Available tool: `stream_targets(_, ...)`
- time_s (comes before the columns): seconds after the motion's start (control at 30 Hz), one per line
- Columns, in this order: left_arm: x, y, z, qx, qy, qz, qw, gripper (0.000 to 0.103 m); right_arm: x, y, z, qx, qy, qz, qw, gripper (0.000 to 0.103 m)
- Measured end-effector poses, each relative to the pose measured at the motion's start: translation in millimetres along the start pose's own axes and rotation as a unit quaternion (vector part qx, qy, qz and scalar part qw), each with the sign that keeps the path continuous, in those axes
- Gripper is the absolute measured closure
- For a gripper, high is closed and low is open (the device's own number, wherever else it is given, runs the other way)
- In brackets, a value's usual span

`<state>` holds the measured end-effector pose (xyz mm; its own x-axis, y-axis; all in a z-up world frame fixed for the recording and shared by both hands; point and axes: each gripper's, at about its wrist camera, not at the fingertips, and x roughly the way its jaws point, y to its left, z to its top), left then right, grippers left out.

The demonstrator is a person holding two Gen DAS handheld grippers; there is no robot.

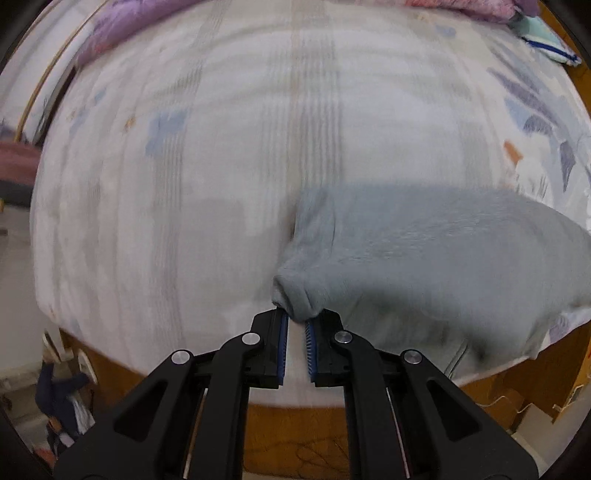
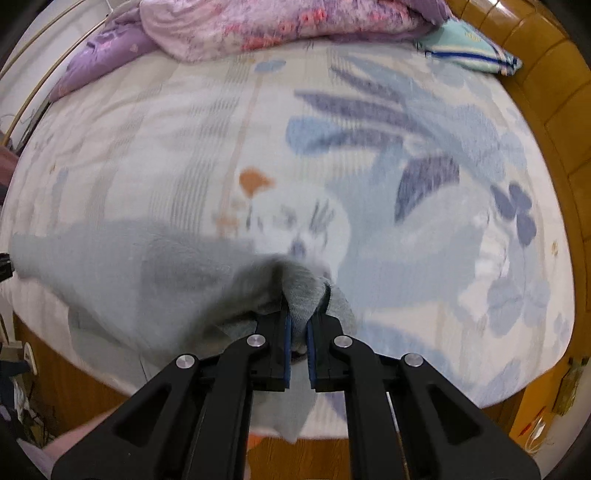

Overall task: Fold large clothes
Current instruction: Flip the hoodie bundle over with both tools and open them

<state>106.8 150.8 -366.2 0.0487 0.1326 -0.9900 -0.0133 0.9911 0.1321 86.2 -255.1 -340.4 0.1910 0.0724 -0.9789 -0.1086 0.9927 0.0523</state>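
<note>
A large pale grey-blue fleece garment (image 1: 424, 251) hangs stretched above the near part of a bed, blurred by motion. My left gripper (image 1: 297, 319) is shut on a bunched corner of it, the cloth running off to the right. In the right wrist view the same grey garment (image 2: 147, 280) spreads to the left, and my right gripper (image 2: 299, 325) is shut on another bunched corner. Its lower edge droops over the bed's near side. Both grippers point down at the bed.
The bed carries a white sheet (image 1: 184, 166) with pale stripes and blue flower prints (image 2: 406, 147). Purple and pink bedding (image 2: 258, 26) and a teal pillow (image 2: 476, 51) lie at the far end. A wooden bed frame (image 2: 546, 110) runs along the right and near sides. Clutter (image 1: 62, 402) lies on the floor at left.
</note>
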Motion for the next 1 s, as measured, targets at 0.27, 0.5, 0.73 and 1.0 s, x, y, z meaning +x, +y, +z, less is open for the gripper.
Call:
stream_targets(0.27, 87, -8, -82, -0.032, 0.08, -0.007, 0.9962, 0.103, 79, 4, -81, 0.015, 0.059, -0.002, 0.998, 0.097)
stream_targets(0.5, 88, 14, -117, -0.109, 0.118, -0.086, 0.9833, 0.055, 72, -8, -81, 0.076, 0.086, 0.033, 0.993, 0.064)
stream_targets(0.73, 72, 12, -117, -0.148, 0.102, -0.204, 0.9623, 0.023, 63, -23, -116, 0.144, 0.145, 0.149, 0.968, 0.032)
stream_targets(1.0, 109, -3, -85, -0.206, 0.098, -0.25, 0.941, 0.027, 84, -19, -115, 0.304, 0.118, 0.277, 0.904, 0.029)
